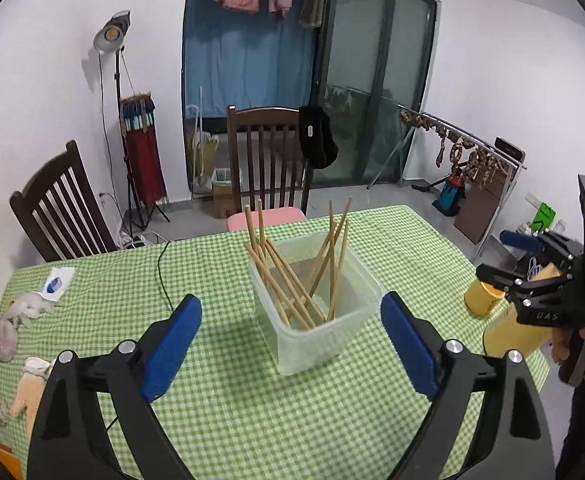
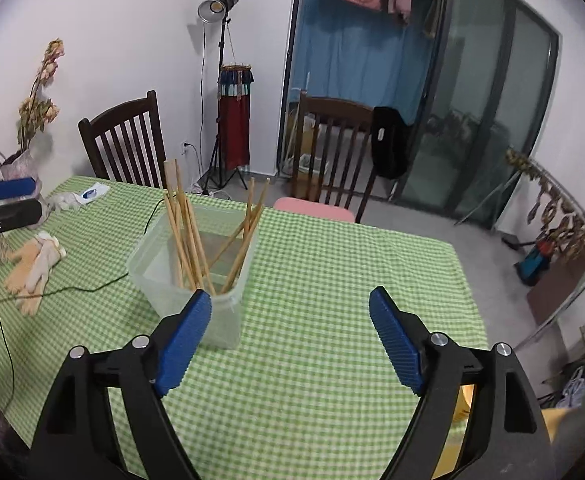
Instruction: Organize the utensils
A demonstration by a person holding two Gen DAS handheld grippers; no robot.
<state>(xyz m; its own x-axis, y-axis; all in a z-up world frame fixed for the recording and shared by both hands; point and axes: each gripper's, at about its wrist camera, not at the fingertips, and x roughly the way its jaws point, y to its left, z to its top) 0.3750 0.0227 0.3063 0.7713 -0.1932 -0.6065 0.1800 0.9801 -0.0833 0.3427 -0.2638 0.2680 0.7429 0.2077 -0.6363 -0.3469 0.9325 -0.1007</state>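
A clear plastic box [image 1: 324,332] stands on the green checked tablecloth [image 1: 228,416] with several wooden chopsticks [image 1: 292,276] leaning inside it. My left gripper [image 1: 292,344] is open and empty, just in front of the box, jaws wide on either side of it. The right gripper shows at the far right [image 1: 508,260], held by a hand. In the right wrist view the box [image 2: 160,276] and chopsticks [image 2: 190,236] sit to the left. My right gripper [image 2: 292,340] is open and empty over bare cloth, right of the box. The left gripper shows at the left edge [image 2: 8,196].
Yellow containers [image 1: 484,296] sit at the table's right edge. Cloth gloves [image 2: 36,264], a tissue packet [image 2: 92,193], a black cable [image 2: 60,290] and a vase of dried flowers [image 2: 24,160] lie on the left. Two wooden chairs [image 1: 268,152] stand behind the table.
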